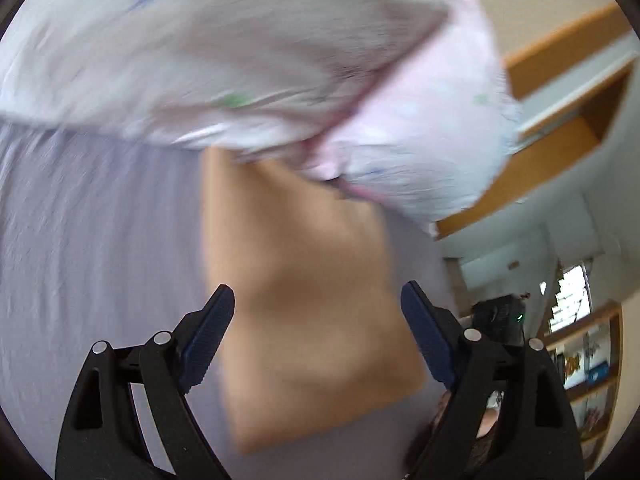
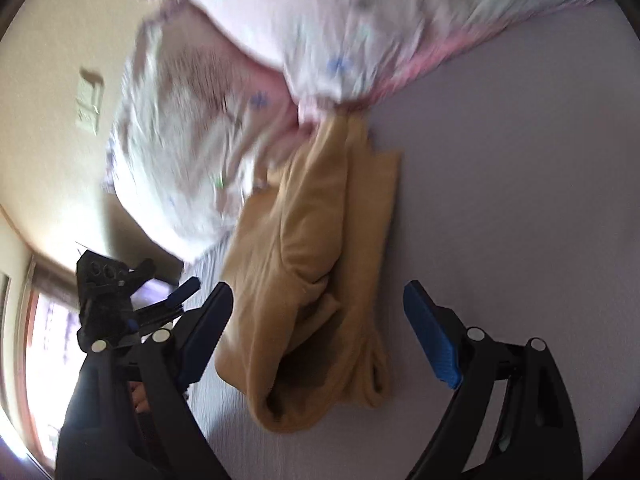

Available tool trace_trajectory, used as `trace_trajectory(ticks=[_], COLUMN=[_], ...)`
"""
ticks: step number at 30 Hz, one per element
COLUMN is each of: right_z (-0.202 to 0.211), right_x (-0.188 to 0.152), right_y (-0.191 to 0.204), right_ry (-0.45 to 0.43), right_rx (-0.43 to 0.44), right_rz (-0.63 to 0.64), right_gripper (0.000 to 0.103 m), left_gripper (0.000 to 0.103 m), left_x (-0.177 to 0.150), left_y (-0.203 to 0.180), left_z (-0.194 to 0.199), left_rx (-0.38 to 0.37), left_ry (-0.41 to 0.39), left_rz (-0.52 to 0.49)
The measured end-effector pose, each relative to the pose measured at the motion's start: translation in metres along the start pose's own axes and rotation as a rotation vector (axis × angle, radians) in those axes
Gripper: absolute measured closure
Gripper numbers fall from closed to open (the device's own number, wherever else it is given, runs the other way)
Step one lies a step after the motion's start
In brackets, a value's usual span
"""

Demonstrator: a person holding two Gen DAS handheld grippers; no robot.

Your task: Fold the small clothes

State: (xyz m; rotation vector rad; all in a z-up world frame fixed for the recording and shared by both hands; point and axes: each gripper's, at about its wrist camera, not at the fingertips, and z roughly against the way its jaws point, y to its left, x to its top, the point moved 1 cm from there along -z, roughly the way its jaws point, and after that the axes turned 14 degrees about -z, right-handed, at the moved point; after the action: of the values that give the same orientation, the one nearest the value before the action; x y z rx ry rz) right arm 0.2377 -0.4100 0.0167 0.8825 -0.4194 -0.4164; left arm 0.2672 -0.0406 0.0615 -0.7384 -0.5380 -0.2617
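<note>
**Open grippers over a half-folded tan garment, with a floral one crowding it**

The tan garment (image 2: 320, 264) lies on the pale lilac sheet (image 2: 500, 200), roughly folded into a long bundle with loose, gaping openings at its near end. Its far end is touching, and seems tucked under, the pink floral garment (image 2: 320, 20), which lies crumpled across the far side of the sheet and is blurred in both views.

The right gripper (image 2: 318, 312) hangs above the tan bundle with its blue pads spread wide, holding nothing. The left gripper (image 1: 318, 312) is likewise spread apart and empty over the same tan cloth (image 1: 312, 300), which shows only as a smeared shape in the left wrist view.

The likely trouble: a pinch near the far end could catch both garments at once and drag the floral one along, undoing its lie. Gripping only the top layer at the gaping near end would probably pull the fold open rather than tighten it. The blur suggests fast motion, so a mistimed closing could miss the cloth edge or bunch the sheet instead.
</note>
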Motion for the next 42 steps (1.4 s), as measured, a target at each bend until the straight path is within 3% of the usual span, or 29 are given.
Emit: trace_trajectory(ticks=[2,6,7,8,9,10,11,13,14,16,20,22,23,25,27,28,29,30,31,33,34,35,37,40,42], right_z=[-0.022,-0.038,-0.039,-0.043,-0.046,-0.047,-0.048,-0.045,-0.042,-0.042,-0.060,-0.080,-0.084,-0.078,-0.055,-0.047,-0.044,-0.050,-0.054,-0.077,-0.094,-0.104,-0.111,-0.086,-0.091], right_x=[0.003,0.004,0.003,0.001,-0.001,-0.002,-0.004,-0.010,-0.013,-0.020,-0.050,-0.061,-0.062,-0.057,-0.048,-0.043,-0.038,-0.033,-0.031,-0.024,-0.021,-0.019,-0.016,-0.014,-0.014], right_y=[-0.001,-0.003,-0.003,-0.003,-0.005,-0.005,-0.003,0.009,0.018,0.032,0.057,0.054,0.051,0.047,0.056,0.062,0.070,0.080,0.084,0.093,0.093,0.092,0.089,0.081,0.075], right_ry=[0.080,0.103,0.102,0.115,0.122,0.125,0.119,0.102,0.096,0.109,0.176,0.232,0.233,0.195,0.053,0.003,-0.022,-0.015,-0.012,-0.001,0.023,0.048,0.041,-0.082,-0.051], right_rx=[0.019,0.018,0.017,0.024,0.023,0.030,0.048,0.066,0.093,0.152,0.187,0.073,0.014,-0.029,-0.023,-0.018,0.008,0.024,0.017,-0.037,-0.071,-0.073,-0.058,-0.038,-0.100], right_rz=[-0.038,-0.040,-0.031,-0.025,-0.021,-0.018,-0.008,0.027,0.051,0.088,0.195,0.203,0.199,0.166,0.166,0.174,0.171,0.169,0.171,0.178,0.172,0.164,0.155,0.126,0.122], right_gripper=[0.016,0.018,0.029,0.051,0.059,0.066,0.069,0.071,0.072,0.073,0.071,0.062,0.054,0.038,0.037,0.037,0.037,0.038,0.040,0.041,0.050,0.097,0.098,0.099,0.097], left_gripper=[0.018,0.018,0.017,0.017,0.017,0.023,0.044,0.065,0.072,0.073,0.074,0.073,0.073,0.072,0.072,0.067,0.050,0.041,0.036,0.036,0.034,0.034,0.034,0.034,0.034], left_x=[-0.007,-0.023,-0.025,-0.026,-0.027,-0.026,-0.027,-0.029,-0.029,-0.033,-0.051,-0.059,-0.069,-0.082,-0.090,-0.095,-0.096,-0.098,-0.096,-0.099,-0.101,-0.095,-0.096,-0.105,-0.106], left_y=[0.012,0.022,0.020,0.017,0.014,0.011,0.011,0.014,0.016,0.017,0.015,0.013,0.019,0.030,0.035,0.034,0.028,0.023,0.011,-0.010,-0.018,-0.026,-0.027,-0.023,-0.024], left_z=[-0.013,-0.044,-0.046,-0.048,-0.049,-0.052,-0.050,-0.043,-0.036,-0.006,0.056,0.060,0.063,0.069,0.088,0.098,0.103,0.109,0.105,0.098,0.092,0.078,0.060,0.049,0.042], left_rx=[-0.010,-0.075,-0.096,-0.108,-0.110,-0.113,-0.110,-0.123,-0.144,-0.159,-0.107,-0.019,0.066,0.142,0.140,0.138,0.131,0.121,0.115,0.106,0.101,0.097,0.102,0.092,0.102], left_ry=[0.058,0.155,0.142,0.132,0.118,0.115,0.102,0.089,0.071,0.016,-0.079,-0.054,-0.011,0.004,-0.047,-0.076,-0.104,-0.127,-0.148,-0.142,-0.125,-0.111,-0.058,-0.015,-0.013], left_rz=[0.044,0.083,0.076,0.066,0.058,0.058,0.049,0.035,0.037,0.009,-0.073,-0.119,-0.141,-0.149,-0.140,-0.148,-0.165,-0.186,-0.216,-0.295,-0.327,-0.340,-0.345,-0.351,-0.360])
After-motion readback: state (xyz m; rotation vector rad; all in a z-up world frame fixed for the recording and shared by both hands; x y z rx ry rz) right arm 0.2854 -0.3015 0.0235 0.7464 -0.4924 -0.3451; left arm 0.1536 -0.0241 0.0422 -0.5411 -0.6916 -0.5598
